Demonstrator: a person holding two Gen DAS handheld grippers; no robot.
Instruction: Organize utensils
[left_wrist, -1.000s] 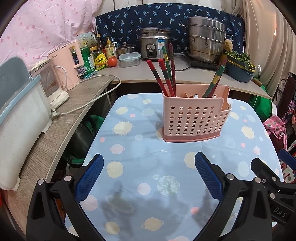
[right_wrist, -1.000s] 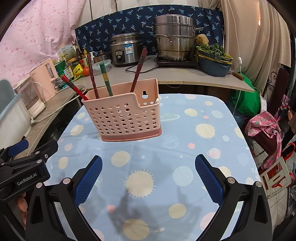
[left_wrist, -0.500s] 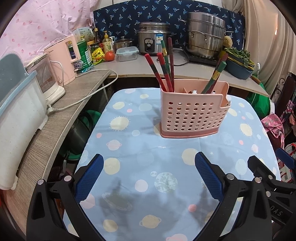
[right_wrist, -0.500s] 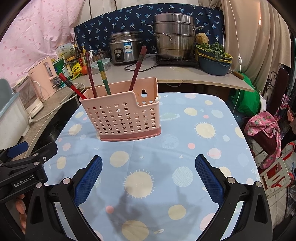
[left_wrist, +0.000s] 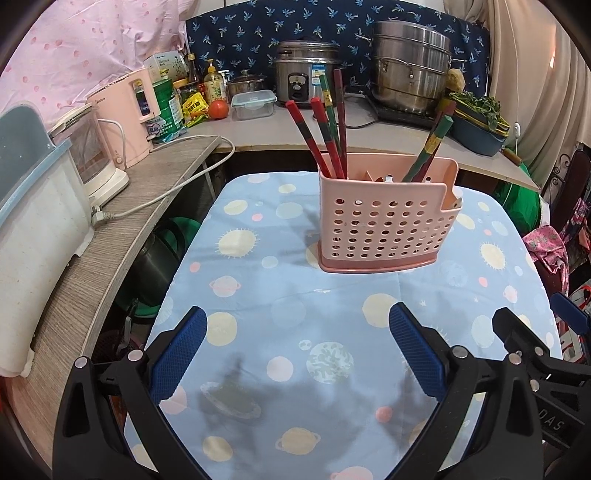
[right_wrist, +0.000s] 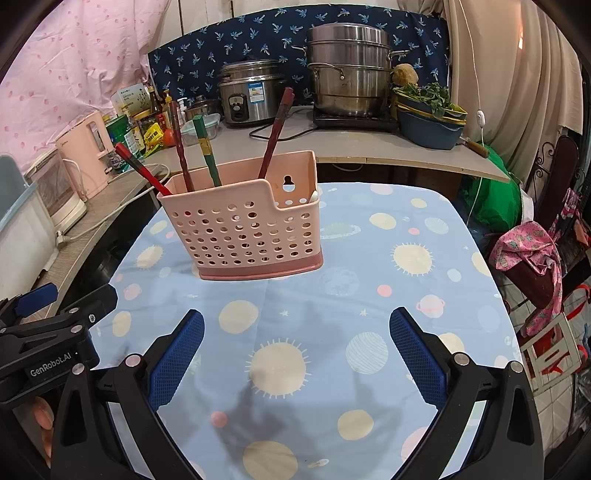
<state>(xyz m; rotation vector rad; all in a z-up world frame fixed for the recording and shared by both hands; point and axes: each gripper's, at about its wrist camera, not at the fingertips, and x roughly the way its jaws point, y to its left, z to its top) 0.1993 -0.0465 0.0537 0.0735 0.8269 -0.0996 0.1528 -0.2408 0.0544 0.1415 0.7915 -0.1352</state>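
While both grippers hang spread and empty over the near tabletop (left_wrist: 280, 295), the pink holder (left_wrist: 386, 221) stands ahead: right of centre for the left gripper (left_wrist: 297, 354), left of centre for the right gripper (right_wrist: 295, 354), roughly equidistant; its chopsticks (left_wrist: 328, 125) lean steeply, tops splayed outward.

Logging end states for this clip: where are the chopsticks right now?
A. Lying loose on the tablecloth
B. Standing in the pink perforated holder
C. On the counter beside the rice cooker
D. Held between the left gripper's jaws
B: the chopsticks stand leaning in the pink holder on the tablecloth, while the left gripper and right gripper have wide-open, empty jaws.
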